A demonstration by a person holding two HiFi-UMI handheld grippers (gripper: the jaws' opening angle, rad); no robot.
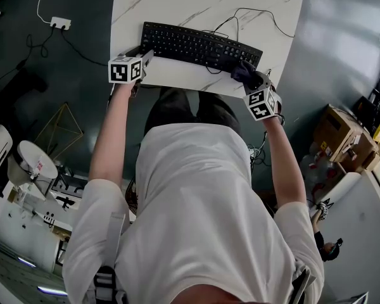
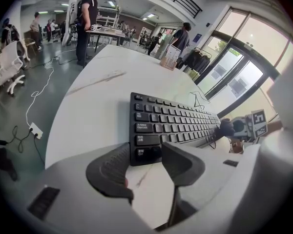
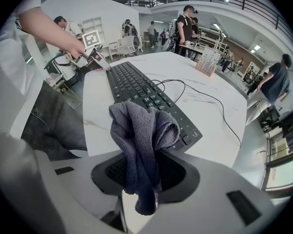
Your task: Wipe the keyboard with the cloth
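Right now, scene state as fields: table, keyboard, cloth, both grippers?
table: white, marbled top
keyboard: black, flat near the table's front edge
cloth: dark grey, bunched, at the keyboard's right end; contact unclear
left gripper: open, empty, tips at the keyboard's left front corner
right gripper: shut on the cloth

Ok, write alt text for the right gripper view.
The right gripper clamps a bunched grey-blue woven cloth at the near end of a black keyboard on a white marbled table. The left gripper is at the keyboard's far end.
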